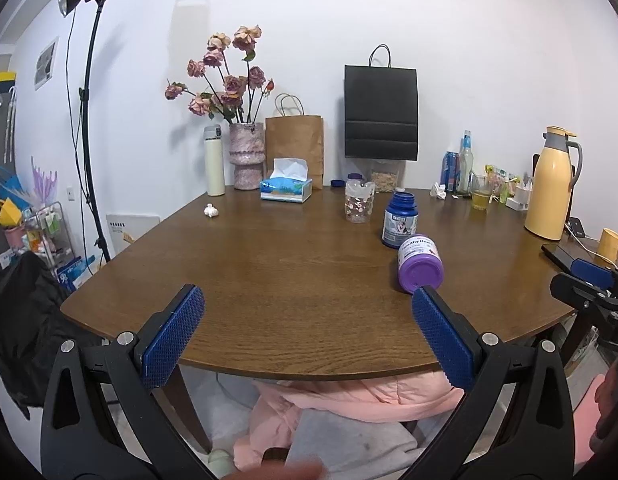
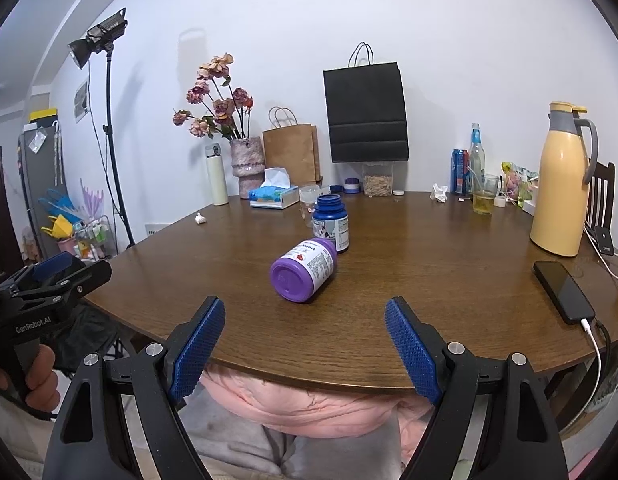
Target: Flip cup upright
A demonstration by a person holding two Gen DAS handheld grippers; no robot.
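Lying on its side: purple plastic bottle with white label [image 2: 304,270], base turned near, on the round brown wooden table [image 2: 429,280]
Just behind it: dark blue bottle [image 2: 331,222], upright
Left gripper [image 1: 308,338]: held spread wide at the near table edge, nothing gripped
Right gripper [image 2: 305,346]: likewise spread, empty, bottle just beyond its blue pads [image 2: 413,350]
Far right: yellow thermos jug [image 2: 561,184]
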